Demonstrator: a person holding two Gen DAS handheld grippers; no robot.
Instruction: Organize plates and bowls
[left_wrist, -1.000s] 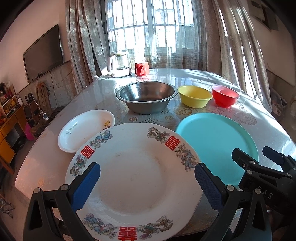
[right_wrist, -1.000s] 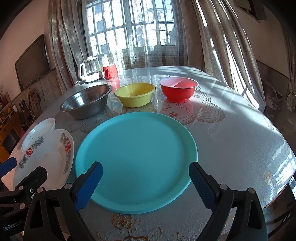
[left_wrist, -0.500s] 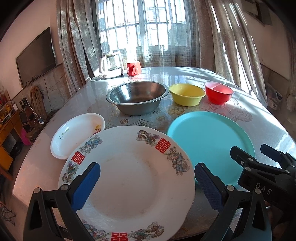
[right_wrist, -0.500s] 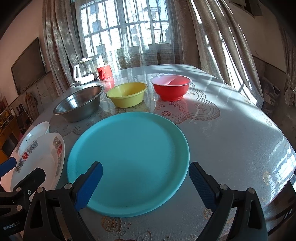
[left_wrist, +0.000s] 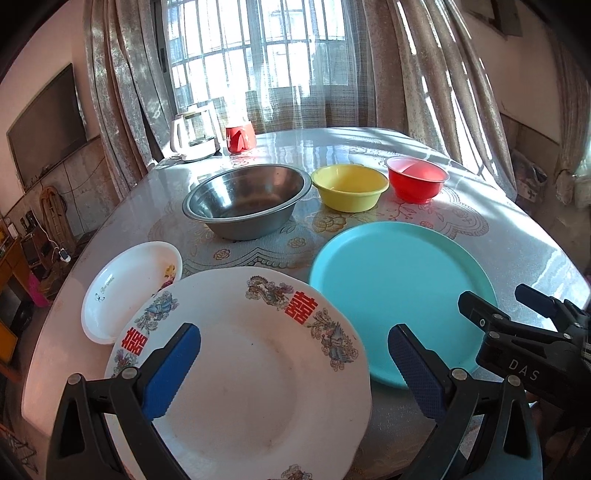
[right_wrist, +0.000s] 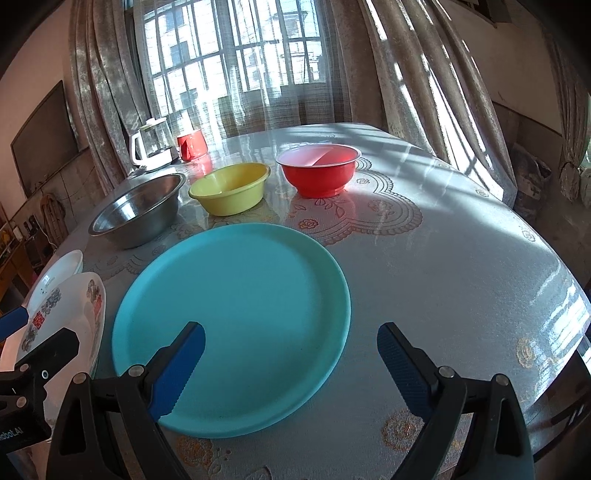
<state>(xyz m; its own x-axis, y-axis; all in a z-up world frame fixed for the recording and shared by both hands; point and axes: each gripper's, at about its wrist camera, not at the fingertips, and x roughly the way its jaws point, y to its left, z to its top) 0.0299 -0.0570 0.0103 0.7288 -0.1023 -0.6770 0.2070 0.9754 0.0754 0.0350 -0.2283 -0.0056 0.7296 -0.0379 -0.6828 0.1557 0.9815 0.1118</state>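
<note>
A large white plate with red characters (left_wrist: 243, 369) lies at the table's near edge under my open, empty left gripper (left_wrist: 291, 369). A small white dish (left_wrist: 125, 284) sits to its left. A turquoise plate (left_wrist: 402, 291) lies to the right, below my open, empty right gripper (right_wrist: 291, 365); it also shows in the right wrist view (right_wrist: 236, 317). Behind them stand a steel bowl (left_wrist: 247, 199), a yellow bowl (left_wrist: 349, 186) and a red bowl (left_wrist: 417, 177). The right gripper shows at the lower right of the left wrist view (left_wrist: 517, 314).
A white kettle (left_wrist: 192, 136) and a red cup (left_wrist: 240, 138) stand at the far side by the curtained window. The round table (right_wrist: 461, 258) has bare surface on the right. A TV hangs on the left wall.
Both grippers have drawn back and risen a little, so the plates and bowls sit lower and farther off in view. Nothing on the table has moved.
</note>
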